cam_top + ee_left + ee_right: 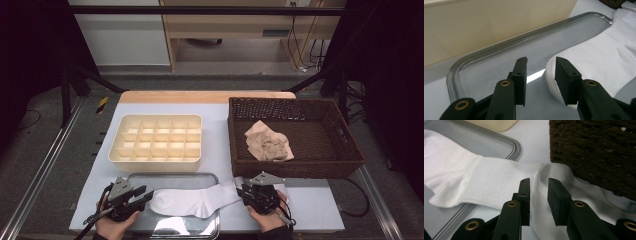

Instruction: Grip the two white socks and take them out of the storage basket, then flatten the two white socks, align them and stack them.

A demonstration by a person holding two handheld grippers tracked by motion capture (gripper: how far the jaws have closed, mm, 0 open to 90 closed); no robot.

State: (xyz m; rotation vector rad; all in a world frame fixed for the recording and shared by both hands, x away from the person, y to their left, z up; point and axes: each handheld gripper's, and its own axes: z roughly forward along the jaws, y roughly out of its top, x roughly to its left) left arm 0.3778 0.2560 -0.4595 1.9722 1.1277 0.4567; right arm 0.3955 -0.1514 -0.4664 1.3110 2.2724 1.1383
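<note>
A white sock (192, 199) lies stretched out flat across the near edge of the bench (215, 135), its rounded toe end on a clear shallow tray (172, 176) and its ribbed cuff end running off the tray's right rim onto the bare bench. The fabric is plain white, smooth over the foot and finely ribbed at the cuff, with a soft fold where the heel turns.

The left gripper (131, 196) sits at the toe end. In the left gripper view its 2 black jaws stand apart with open space between them; the toe of the sock (599, 60) lies against the inner face of the right-hand jaw and beneath it, not pinched.

The right gripper (258, 192) sits over the cuff end, just in front of a dark woven basket (345, 135). In the right gripper view its 2 jaws also stand apart, above the cuff of the sock (499, 182), with white fabric showing in the gap and neither pad pressing on it.

A beige cloth (269, 141) lies crumpled in the basket, and a cream divided organiser (156, 138) stands behind the tray.
</note>
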